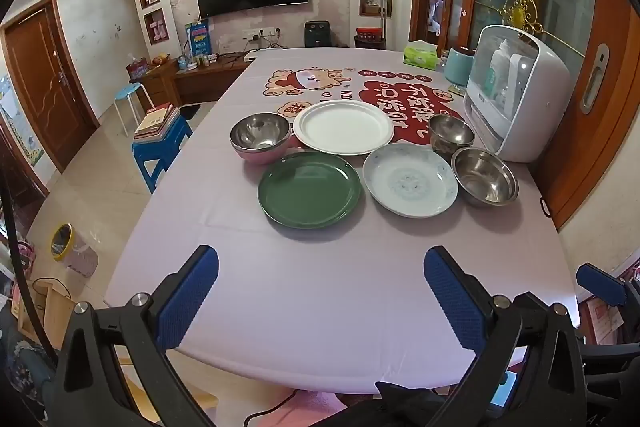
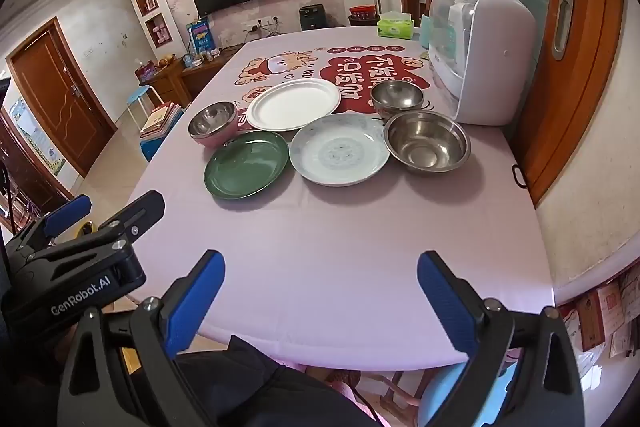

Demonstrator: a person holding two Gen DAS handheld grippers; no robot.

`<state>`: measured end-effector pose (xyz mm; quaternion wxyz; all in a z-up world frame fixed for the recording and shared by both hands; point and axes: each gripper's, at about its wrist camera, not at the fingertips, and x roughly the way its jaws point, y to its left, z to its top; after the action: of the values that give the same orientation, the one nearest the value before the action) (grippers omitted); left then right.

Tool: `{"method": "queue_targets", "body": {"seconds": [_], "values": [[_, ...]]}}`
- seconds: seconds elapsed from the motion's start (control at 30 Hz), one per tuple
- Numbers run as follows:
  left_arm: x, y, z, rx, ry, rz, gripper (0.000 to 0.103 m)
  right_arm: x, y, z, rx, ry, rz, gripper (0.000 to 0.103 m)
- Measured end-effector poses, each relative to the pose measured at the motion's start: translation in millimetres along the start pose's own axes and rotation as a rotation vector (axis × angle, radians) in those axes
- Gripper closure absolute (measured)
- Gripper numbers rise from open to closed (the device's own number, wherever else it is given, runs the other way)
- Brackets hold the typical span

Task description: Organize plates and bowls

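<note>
Both claws, left (image 1: 321,291) and right (image 2: 321,297), hang released over the lilac-clothed table (image 1: 320,307), well short of the round green plate (image 1: 309,189), pale patterned plate (image 1: 412,184) and steel bowls. Nothing stacked yet; reaching forward likely comes first.

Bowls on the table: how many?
3: a pink bowl left of the white plate, and two steel bowls, far and near, beside the white appliance. Nothing seems hidden.
</note>
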<state>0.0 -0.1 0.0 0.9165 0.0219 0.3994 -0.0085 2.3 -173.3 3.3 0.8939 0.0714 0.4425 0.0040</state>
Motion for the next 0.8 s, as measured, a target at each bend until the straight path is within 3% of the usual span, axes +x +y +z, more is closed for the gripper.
{"method": "queue_targets", "body": {"seconds": [0.8], "values": [[-0.1,-0.4,-0.1,-0.005,0.002,-0.002,0.001,2.3,6.4,1.0,-0.003,0.002,-0.002,0.005]]}}
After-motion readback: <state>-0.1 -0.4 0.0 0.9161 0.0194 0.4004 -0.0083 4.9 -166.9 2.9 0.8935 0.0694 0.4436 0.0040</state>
